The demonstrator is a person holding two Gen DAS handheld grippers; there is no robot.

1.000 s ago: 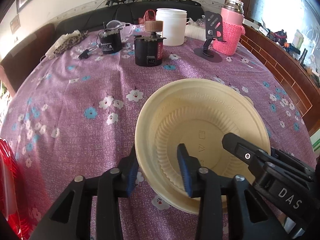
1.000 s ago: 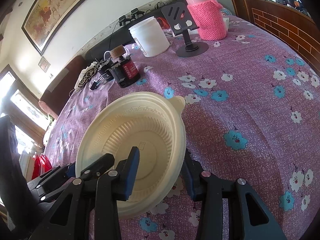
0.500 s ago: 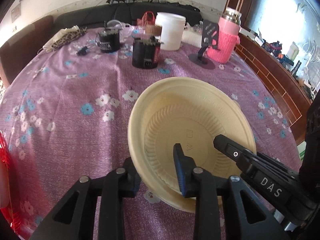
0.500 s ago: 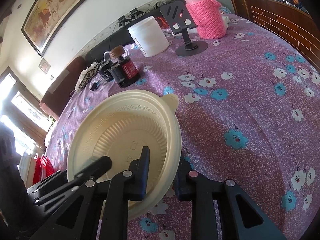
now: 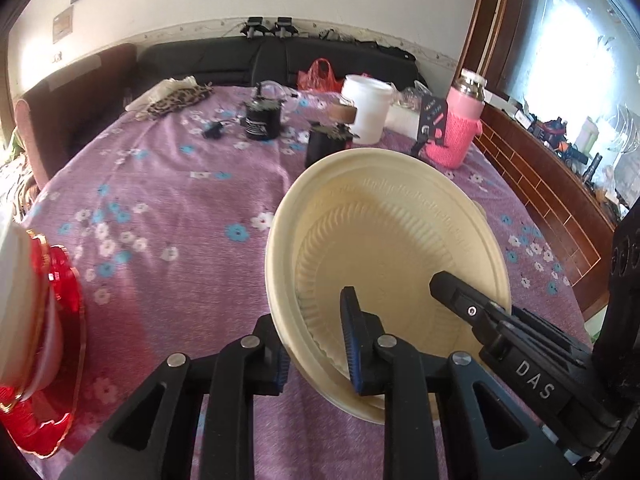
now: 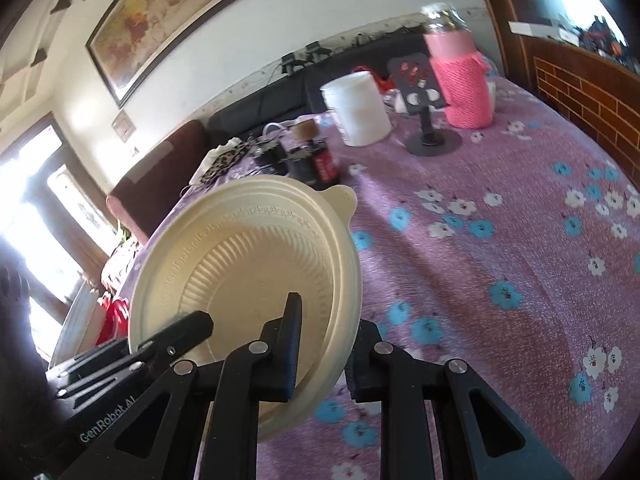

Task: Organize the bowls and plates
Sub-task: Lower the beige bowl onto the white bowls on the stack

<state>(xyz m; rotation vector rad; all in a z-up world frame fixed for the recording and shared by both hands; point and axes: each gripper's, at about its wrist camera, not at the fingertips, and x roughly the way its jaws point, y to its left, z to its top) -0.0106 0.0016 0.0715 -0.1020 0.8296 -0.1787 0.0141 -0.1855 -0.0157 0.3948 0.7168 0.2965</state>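
A cream ribbed plastic bowl (image 5: 384, 240) hangs tilted above the purple flowered tablecloth (image 5: 168, 200), held at its near rim from two sides. My left gripper (image 5: 316, 344) is closing, its blue pads pressing the bowl's left rim, one inside and one outside. In the right wrist view the same bowl (image 6: 248, 264) is pinched at its right rim by my right gripper (image 6: 326, 344), which is shut on it. The right gripper's inner finger (image 5: 472, 312) shows inside the bowl. A red plate (image 5: 60, 320) with white dishes on it lies at the left edge.
Across the back of the table stand a white tub (image 5: 368, 108), a pink knitted flask (image 5: 460, 128), a black phone stand (image 6: 428, 120), two dark jars (image 5: 262, 120) and a leopard cloth (image 5: 176, 98). A dark sofa (image 5: 224, 60) runs behind. A brick-patterned ledge (image 6: 580, 88) borders the right.
Both grippers have closed from wide apart onto the bowl's rim. The bowl has come up off the cloth and tilted, and both views have risen with it.
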